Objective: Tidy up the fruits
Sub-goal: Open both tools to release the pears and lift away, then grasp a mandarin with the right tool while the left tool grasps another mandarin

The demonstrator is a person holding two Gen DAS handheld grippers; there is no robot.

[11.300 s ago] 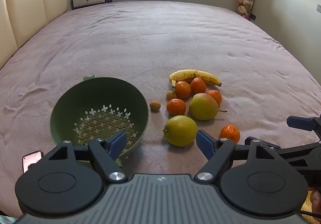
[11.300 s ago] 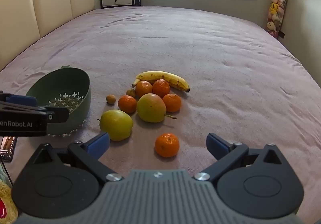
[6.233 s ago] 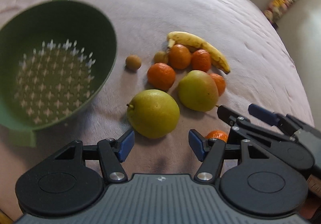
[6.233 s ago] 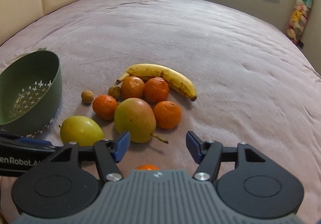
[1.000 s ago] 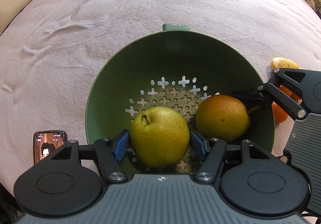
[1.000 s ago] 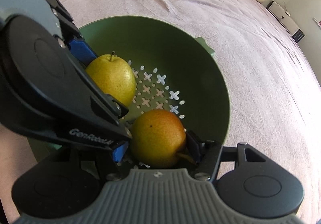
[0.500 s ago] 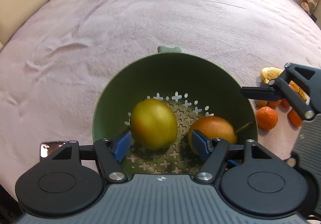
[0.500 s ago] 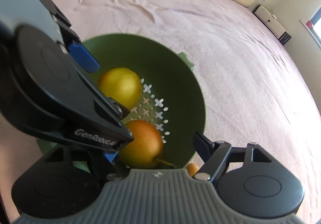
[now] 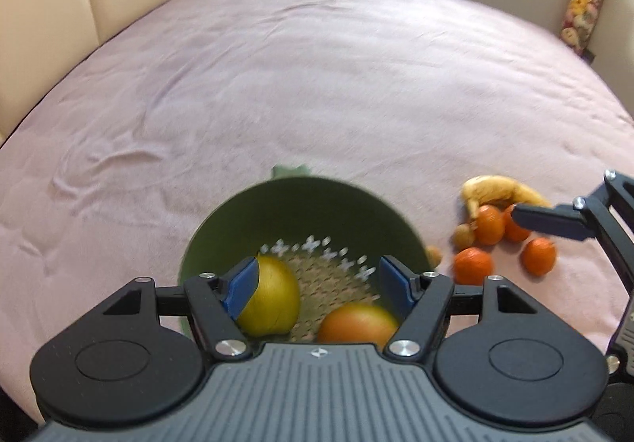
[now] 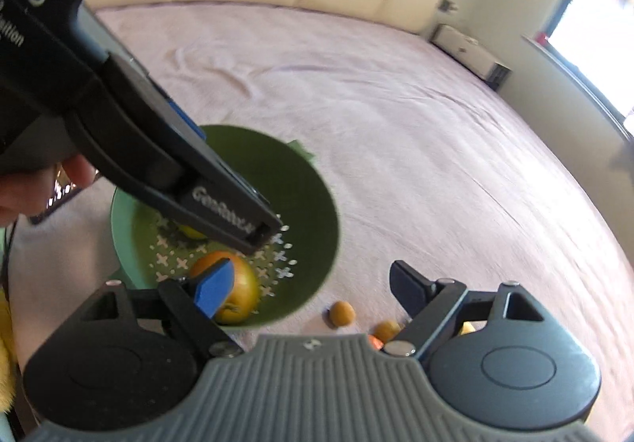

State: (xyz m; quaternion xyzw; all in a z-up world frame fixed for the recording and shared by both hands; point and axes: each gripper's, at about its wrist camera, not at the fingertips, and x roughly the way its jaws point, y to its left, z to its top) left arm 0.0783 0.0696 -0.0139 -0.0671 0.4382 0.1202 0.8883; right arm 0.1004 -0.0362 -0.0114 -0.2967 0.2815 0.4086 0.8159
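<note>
On the bed (image 9: pixel 317 85), the green colander (image 9: pixel 301 212) sits at 6 o'clock in the left wrist view, with the yellow pear (image 9: pixel 273 299) and the reddish pear (image 9: pixel 356 323) lying loose inside it. The left tongs (image 9: pixel 317 283) hang above the bowl, spread wide and holding nothing. The fruit yet to be sorted, the banana (image 9: pixel 499 190) and the tangerines (image 9: pixel 473 265), lies at 3 o'clock from those tongs; the banana's long axis runs roughly left to right. The right tongs (image 10: pixel 313 291) are likewise wide and empty, probably nearer that pile, with a small brown fruit (image 10: pixel 342 313) just beside the colander's rim.
</note>
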